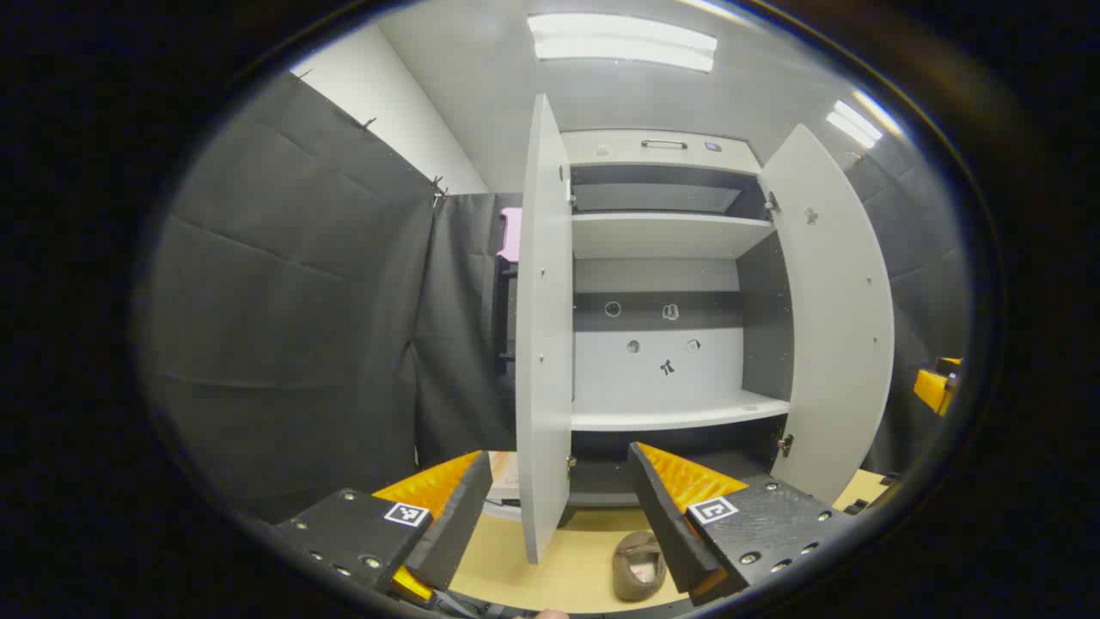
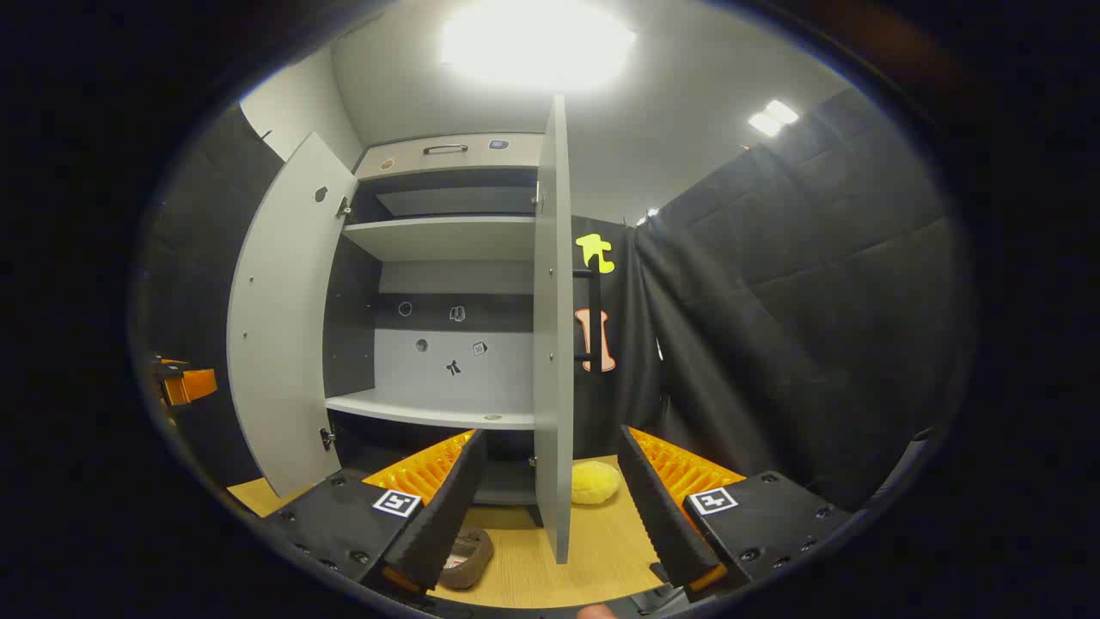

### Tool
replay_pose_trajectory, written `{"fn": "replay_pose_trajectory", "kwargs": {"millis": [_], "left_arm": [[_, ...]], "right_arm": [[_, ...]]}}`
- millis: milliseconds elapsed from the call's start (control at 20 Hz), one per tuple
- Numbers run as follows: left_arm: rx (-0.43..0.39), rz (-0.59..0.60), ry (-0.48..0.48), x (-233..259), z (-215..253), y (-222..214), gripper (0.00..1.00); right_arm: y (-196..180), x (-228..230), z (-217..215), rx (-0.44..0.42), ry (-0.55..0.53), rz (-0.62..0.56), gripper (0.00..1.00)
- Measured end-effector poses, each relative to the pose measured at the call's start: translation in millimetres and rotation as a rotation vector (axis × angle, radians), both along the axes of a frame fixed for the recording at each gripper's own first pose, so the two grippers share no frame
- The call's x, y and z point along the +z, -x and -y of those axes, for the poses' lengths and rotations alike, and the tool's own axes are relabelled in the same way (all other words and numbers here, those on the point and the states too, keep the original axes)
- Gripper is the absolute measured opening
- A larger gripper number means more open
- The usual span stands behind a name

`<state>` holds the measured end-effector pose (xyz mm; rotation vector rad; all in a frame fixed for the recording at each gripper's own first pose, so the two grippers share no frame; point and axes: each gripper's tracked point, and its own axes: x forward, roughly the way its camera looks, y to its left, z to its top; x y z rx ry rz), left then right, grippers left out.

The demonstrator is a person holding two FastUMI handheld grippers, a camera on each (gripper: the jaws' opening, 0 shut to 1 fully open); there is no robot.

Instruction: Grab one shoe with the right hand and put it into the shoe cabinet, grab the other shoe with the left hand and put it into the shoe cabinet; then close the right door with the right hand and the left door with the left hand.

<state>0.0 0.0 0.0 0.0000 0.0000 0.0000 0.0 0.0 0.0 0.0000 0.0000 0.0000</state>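
Brown and low, one shoe (image 1: pixel 638 564) lies on the wooden table (image 1: pixel 567 567) in front of the shoe cabinet (image 1: pixel 662 284); in the left gripper view its opening faces up and toward the camera, its long axis running roughly from the viewer toward the cabinet. Its right side is covered by a finger of the left tool (image 1: pixel 559 516). In the right gripper view the same shoe (image 2: pixel 468 557) peeks out beside a finger of the right tool (image 2: pixel 550 516), more than half of it hidden, so I cannot tell which end is the toe.

Both tools hang in the air with their fingers spread wide and nothing between them. Each points at the edge of a door: the left tool at the left door (image 1: pixel 543 327), the right tool at the right door (image 2: pixel 554 327). Both doors stand wide open, and pale shelves show inside; the lowest compartment is dark and hard to make out.

A fluffy yellow thing (image 2: pixel 595 481) sits on the table just past the right door, partly hidden by it; I cannot say what it is. At the far left of the right gripper view an orange part of the other tool (image 2: pixel 185 383) shows, cut off by the edge.
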Motion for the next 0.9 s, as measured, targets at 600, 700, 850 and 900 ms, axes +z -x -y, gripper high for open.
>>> {"fn": "replay_pose_trajectory", "kwargs": {"millis": [600, 700, 850, 900], "left_arm": [[-0.01, 0.027, -0.015, 5.3, -0.5, -4.2, 1.0], [-0.01, 0.038, -0.022, 6.9, -2.0, -7.1, 1.0], [-0.013, 0.046, -0.025, 8.0, -3.3, -7.8, 1.0], [-0.016, 0.045, -0.025, 8.1, -3.8, -7.0, 1.0]], "right_arm": [[-1.2, 0.9, 0.2, -0.047, -0.037, -0.017, 0.93], [-1.0, 0.6, 0.2, -0.054, -0.048, -0.02, 0.97], [-0.4, -0.8, -0.9, -0.055, -0.065, -0.032, 0.97], [-0.4, -0.6, -2.8, -0.05, -0.071, -0.037, 0.93]]}}
